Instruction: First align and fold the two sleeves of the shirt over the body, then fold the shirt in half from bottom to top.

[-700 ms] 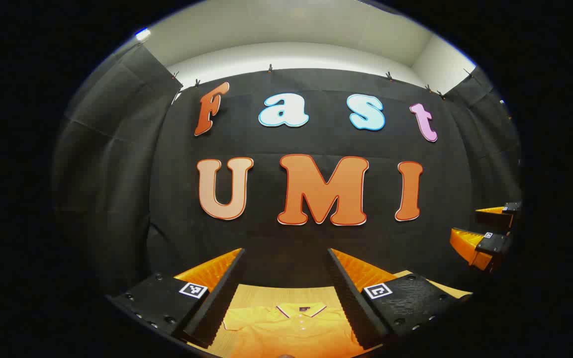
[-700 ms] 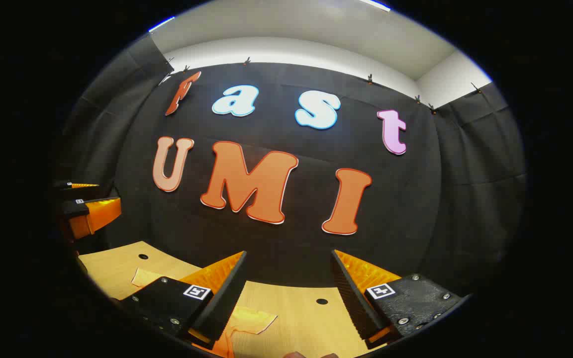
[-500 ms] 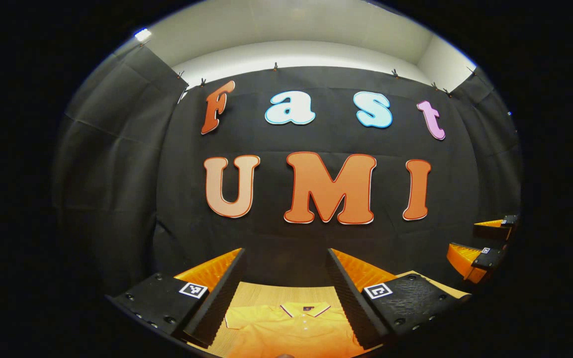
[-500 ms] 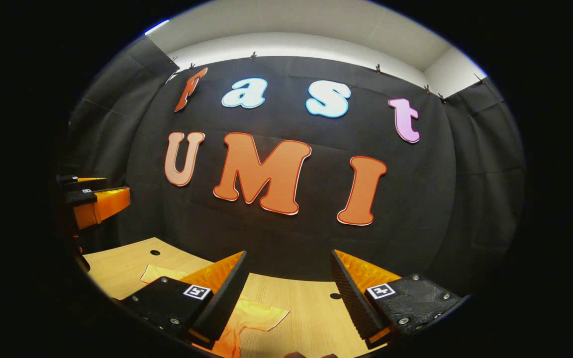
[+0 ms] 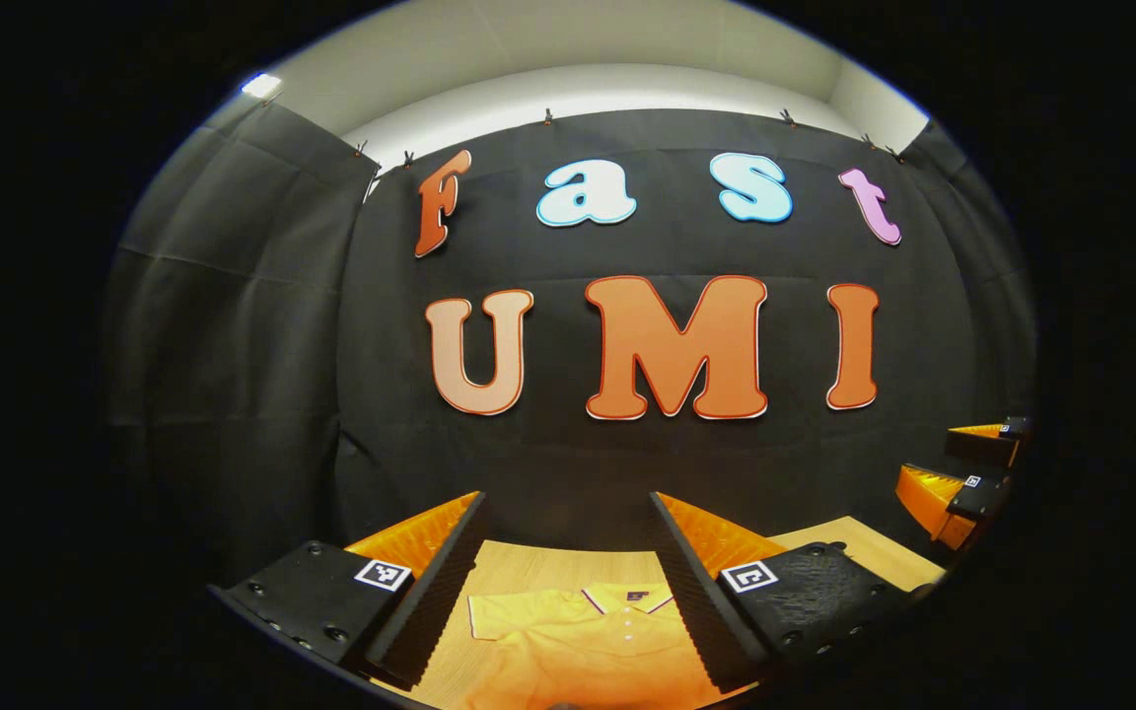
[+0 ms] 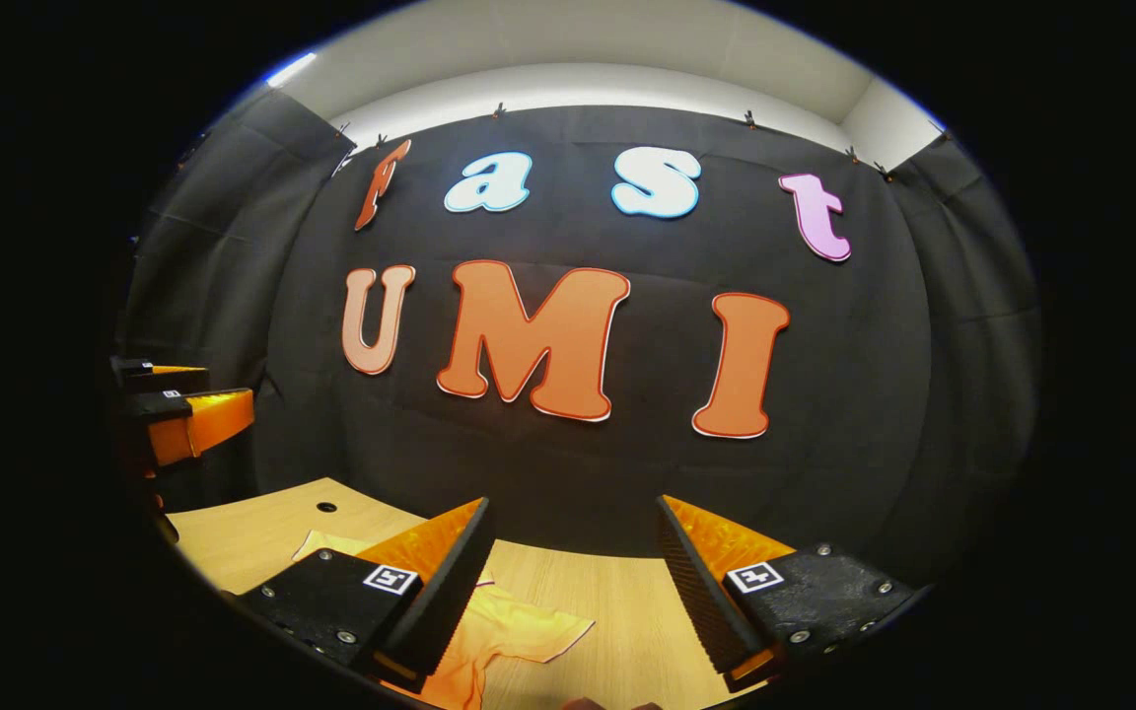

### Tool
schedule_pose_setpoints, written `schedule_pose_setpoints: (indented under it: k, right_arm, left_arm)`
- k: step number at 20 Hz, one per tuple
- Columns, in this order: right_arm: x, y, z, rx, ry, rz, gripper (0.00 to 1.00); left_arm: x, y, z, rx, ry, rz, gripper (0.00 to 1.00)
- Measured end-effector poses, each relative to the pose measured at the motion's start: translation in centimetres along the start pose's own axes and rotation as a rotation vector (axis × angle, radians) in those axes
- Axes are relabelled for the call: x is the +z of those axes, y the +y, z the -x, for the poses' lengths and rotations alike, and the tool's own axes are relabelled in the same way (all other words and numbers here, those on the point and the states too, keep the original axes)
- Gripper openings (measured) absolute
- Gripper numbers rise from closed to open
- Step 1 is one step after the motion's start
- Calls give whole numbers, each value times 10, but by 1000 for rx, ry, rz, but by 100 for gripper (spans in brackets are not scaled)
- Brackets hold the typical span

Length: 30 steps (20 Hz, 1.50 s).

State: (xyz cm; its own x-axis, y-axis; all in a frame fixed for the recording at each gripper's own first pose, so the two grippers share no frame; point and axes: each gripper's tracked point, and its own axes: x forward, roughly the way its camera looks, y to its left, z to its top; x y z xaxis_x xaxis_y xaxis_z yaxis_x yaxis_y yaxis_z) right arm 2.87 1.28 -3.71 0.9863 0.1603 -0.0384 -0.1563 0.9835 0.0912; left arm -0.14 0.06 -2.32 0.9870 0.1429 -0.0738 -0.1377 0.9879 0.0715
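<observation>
Shirt (image 5: 583,641) lies flat on the table (image 6: 617,611), collar toward the far edge, long axis running near-to-far. Left gripper (image 5: 568,592) hangs over the collar, jaws wide apart, empty. Right gripper (image 6: 573,602) likewise gaping, empty; one sleeve (image 6: 519,631) just left of it, nearest.

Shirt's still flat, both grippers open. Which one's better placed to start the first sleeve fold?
Right, probably. The right gripper has a spread sleeve between its fingers; the left gripper faces the shirt's collar.
</observation>
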Motion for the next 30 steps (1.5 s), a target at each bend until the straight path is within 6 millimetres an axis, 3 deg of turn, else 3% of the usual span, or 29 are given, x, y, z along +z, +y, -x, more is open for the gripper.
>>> schedule_pose_setpoints:
  k: [6, 12, 20, 26, 30]
  right_arm:
    - [-59, -11, -27, 9, 182, -33, 98]
    - [-134, -27, -54, -28, 402, -54, 98]
    - [-215, -19, -77, -137, 720, -139, 98]
    - [-275, -2, -85, -169, 1009, -273, 99]
    - [-303, -4, -94, -199, 1111, -288, 97]
  left_arm:
    - [5, 5, 13, 50, -12, -39, 98]
    - [4, 17, 29, 77, -8, -98, 98]
    - [-15, 60, -13, 0, 18, -103, 98]
    - [-56, 106, -43, -23, 119, -52, 98]
    - [-86, 141, -58, 28, 197, -13, 98]
